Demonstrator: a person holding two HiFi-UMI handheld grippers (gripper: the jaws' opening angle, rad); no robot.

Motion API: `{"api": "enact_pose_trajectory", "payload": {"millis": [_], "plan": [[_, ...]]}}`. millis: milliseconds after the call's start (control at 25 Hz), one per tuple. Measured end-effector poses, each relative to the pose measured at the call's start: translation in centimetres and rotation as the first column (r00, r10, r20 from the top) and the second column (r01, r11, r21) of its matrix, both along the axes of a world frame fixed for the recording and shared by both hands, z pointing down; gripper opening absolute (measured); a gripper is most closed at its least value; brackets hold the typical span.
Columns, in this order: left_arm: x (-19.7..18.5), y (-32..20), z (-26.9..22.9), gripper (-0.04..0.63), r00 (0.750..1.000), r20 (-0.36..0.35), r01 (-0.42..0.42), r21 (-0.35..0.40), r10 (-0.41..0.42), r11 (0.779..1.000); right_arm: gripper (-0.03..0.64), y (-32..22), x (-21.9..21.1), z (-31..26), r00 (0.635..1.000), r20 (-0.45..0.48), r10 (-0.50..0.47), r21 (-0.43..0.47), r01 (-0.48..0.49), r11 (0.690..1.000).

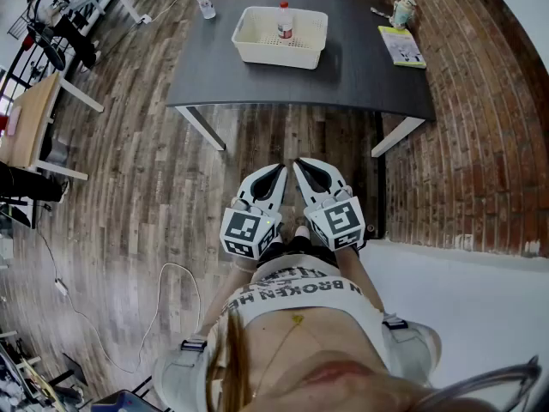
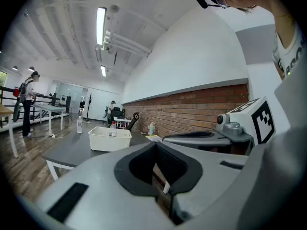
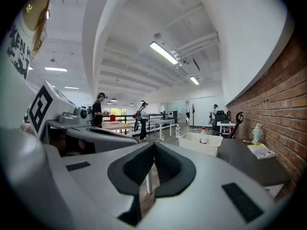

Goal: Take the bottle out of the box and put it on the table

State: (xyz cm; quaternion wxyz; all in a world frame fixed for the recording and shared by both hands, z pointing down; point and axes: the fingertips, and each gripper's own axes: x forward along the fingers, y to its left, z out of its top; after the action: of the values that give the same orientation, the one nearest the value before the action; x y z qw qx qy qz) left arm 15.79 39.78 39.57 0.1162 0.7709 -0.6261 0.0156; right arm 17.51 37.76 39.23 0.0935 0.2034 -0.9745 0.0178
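A small bottle (image 1: 284, 21) with a red cap stands upright inside a cream plastic box (image 1: 257, 45) on the dark table (image 1: 360, 75) ahead. Both gripper views show the box (image 2: 109, 140) (image 3: 200, 143) and the bottle (image 2: 113, 129) (image 3: 203, 134) far off. My left gripper (image 1: 280, 171) and right gripper (image 1: 301, 164) are held side by side close to the person's body, over the wooden floor and well short of the table. Each has its jaws shut tip to tip with nothing between them (image 2: 156, 145) (image 3: 153, 145).
A second clear bottle (image 1: 205, 3) stands on the table's far left corner. A booklet (image 1: 401, 46) and a small cup-like object (image 1: 401, 11) lie at the table's right end, next to a brick wall (image 1: 480, 127). Desks and people are further left.
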Motion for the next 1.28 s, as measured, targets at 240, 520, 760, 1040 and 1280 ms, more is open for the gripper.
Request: {"api": "enact_pose_trajectory", "payload": {"millis": [240, 520, 760, 1040, 1280], "plan": [[0.3, -0.5, 0.0, 0.005, 1.0, -0.003, 0.009, 0.002, -0.009, 1.0, 0.009, -0.7, 0.3, -0.3, 1.0, 0.008, -0.006, 0.007, 0.006, 1.0], [0.9, -1.4, 0.1, 0.005, 0.999, -0.008, 0.042, 0.003, -0.042, 0.999, 0.009, -1.5, 0.9, 0.2, 0.999, 0.01, -0.043, -0.004, 0.043, 0.999], [1.5, -2.2, 0.3, 0.005, 0.998, -0.008, 0.066, -0.002, -0.066, 0.998, 0.009, -2.0, 1.4, 0.3, 0.996, 0.023, -0.09, -0.001, 0.09, 0.996], [1.2, -3.6, 0.5, 0.005, 0.997, -0.009, 0.075, -0.004, -0.075, 0.997, 0.009, -3.4, 1.2, 0.0, 0.995, 0.041, -0.086, 0.002, 0.086, 0.996], [-0.9, -6.5, 0.9, 0.005, 0.998, -0.028, 0.064, 0.007, -0.063, 0.998, 0.009, -5.9, -0.8, 0.6, 0.997, 0.029, -0.077, 0.013, 0.076, 0.997]]}}
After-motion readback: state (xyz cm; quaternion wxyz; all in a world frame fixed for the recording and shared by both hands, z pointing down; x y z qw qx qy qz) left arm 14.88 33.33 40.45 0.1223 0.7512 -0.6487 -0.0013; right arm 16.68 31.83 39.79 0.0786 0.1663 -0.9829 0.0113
